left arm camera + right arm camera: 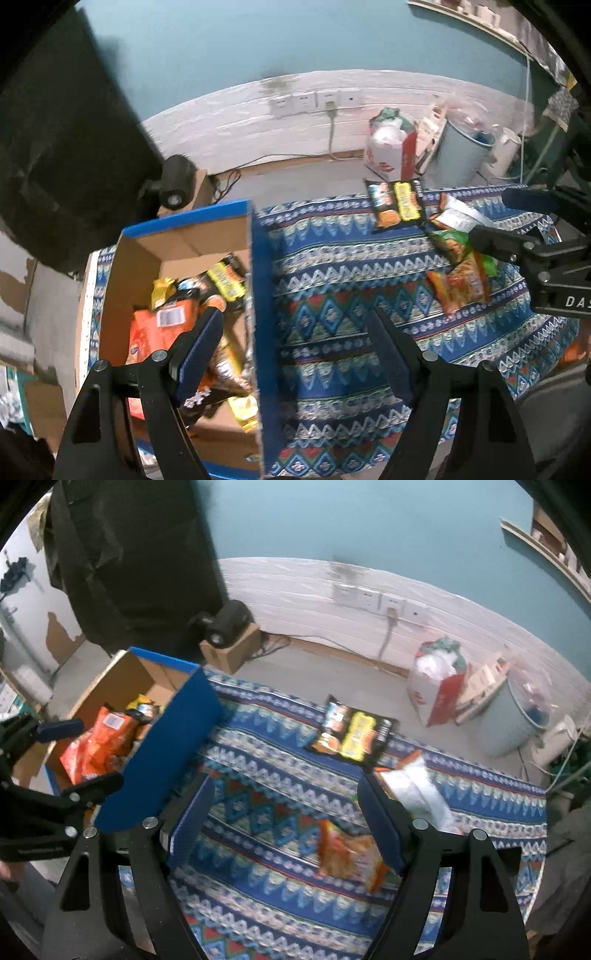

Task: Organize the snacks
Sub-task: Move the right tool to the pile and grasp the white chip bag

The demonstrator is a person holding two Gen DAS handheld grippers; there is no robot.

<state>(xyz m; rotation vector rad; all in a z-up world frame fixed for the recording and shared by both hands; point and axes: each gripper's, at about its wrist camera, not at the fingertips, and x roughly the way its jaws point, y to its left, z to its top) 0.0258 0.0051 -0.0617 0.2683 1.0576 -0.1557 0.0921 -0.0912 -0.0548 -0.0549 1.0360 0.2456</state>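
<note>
While both sets of tongs, left gripper (pixel 295 332) and right gripper (pixel 284 801), hang spread and empty, bare patterned cloth (pixel 332 258) separates the blue-edged box (pixel 258 295) from loose snack packets (pixel 347 853) near the cloth's far edge.

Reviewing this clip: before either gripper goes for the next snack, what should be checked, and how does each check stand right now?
1. Left gripper empty, jaws apart: ok.
2. Right gripper empty, jaws apart: ok.
3. Snacks left on the cloth: ok; black pack, white pack, orange pack, green pack.
4. Box open with room inside: ok; packs lie at its bottom, cardboard shows beside them.
5. Orange pack free to grip: cannot tell; it is blurred and lies partly behind the right gripper's finger.
6. Grippers clear of each other: ok; each shows at the edge of the other's view, apart.
</note>
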